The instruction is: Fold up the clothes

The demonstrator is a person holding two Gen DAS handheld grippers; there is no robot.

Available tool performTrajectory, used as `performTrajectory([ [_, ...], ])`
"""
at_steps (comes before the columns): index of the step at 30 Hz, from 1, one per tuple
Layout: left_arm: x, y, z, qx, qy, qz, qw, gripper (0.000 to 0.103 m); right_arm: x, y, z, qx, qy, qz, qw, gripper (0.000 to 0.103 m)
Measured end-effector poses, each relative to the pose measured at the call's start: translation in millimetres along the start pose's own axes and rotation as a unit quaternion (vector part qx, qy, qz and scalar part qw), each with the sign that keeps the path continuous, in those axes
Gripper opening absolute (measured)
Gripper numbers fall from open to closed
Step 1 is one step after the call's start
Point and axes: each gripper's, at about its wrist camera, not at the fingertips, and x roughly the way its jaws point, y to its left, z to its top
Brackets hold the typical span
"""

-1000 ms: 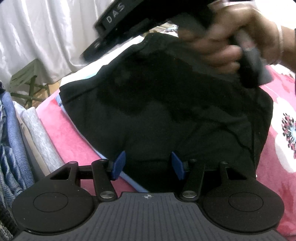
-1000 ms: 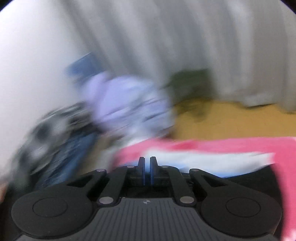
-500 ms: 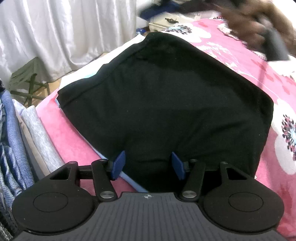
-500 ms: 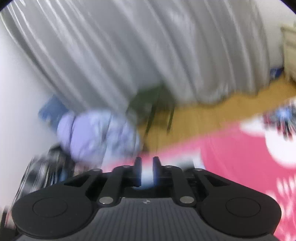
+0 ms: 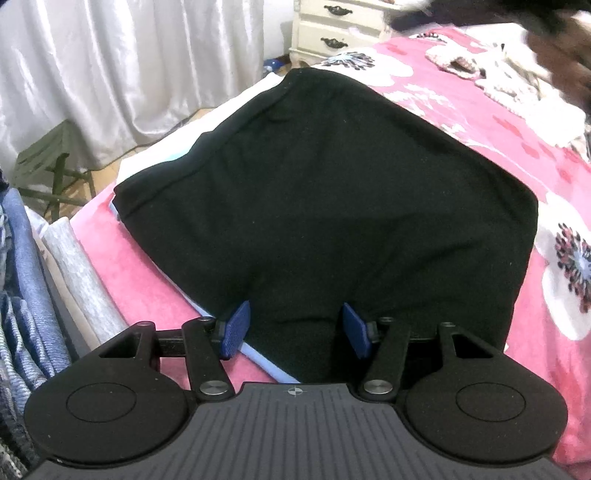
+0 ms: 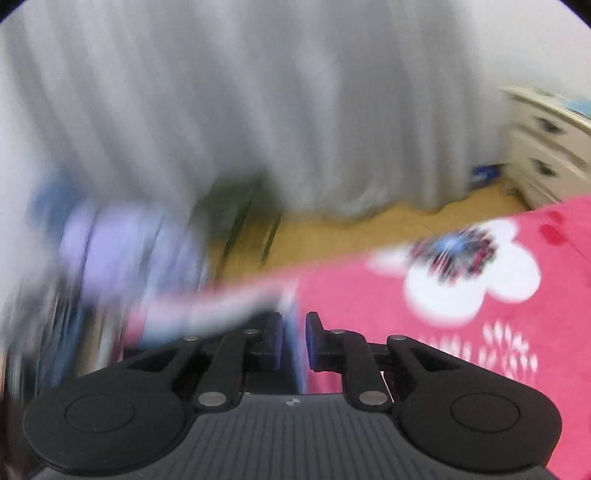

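So: two grippers, one folded black garment [image 5: 325, 206], one pink floral bedspread [image 5: 524, 280]. Left gripper [image 5: 293, 326] has its jaws held well apart, nothing pinched; the near edge of the black garment lies below and between the blue pads [image 5: 234, 328], and whether they touch the cloth cannot be told. That garment spreads ahead of the left jaws, lying on a light blue and white folded piece [image 5: 266, 363] that peeks out at its near left edge and far left side. Left of the left gripper: a stack of folded fabrics [image 5: 44, 288], blue and grey, count unclear. Far left ahead, one green stool [image 5: 51, 166] before white curtains [image 5: 110, 55]; far ahead, one cream dresser [image 5: 340, 26] with two handled drawers visible. At upper right a blurred hand [image 5: 561, 48], plus a crochet piece [image 5: 495, 81] on the bedspread. Right wrist view is heavily motion-smeared: right gripper [image 6: 295, 339] has a narrow gap, jaws just been closing slightly, nothing visibly clamped; a pale blue smear sits in the gap, whether it is cloth there or behind cannot be told. Only this view shows the wooden floor [image 6: 369, 229] and a blurred lilac bundle [image 6: 122, 247] ahead left of the jaws; it does not show the black garment. Only the left view shows the garment and the fabric stack.
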Motion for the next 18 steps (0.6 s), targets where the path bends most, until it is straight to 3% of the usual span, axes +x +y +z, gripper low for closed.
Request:
performTrajectory([
  [4, 2, 0, 2, -0.005, 0.007, 0.001, 1.0, 0.057, 18, 35, -79, -0.066, 0.125, -0.001, 0.99, 0.012],
  [6, 1, 0, 2, -0.006, 0.008, -0.001, 0.9999, 0.058, 17, 26, -109, -0.077, 0.152, -0.028, 0.985, 0.01],
  [10, -3, 0, 5, -0.001, 0.014, 0.005, 0.9999, 0.058, -20, 2, -110, -0.015, 0.139, -0.049, 0.989, 0.016],
  [15, -32, -20, 3, 0.064, 0.011, 0.002, 0.9979, 0.058, -38, 24, -107, -0.075, 0.13, -0.014, 0.988, 0.016],
  [18, -43, -44, -6, 0.114, 0.029, -0.044, 0.992, 0.058, -27, 36, -120, -0.089, 0.125, 0.008, 0.988, 0.016],
])
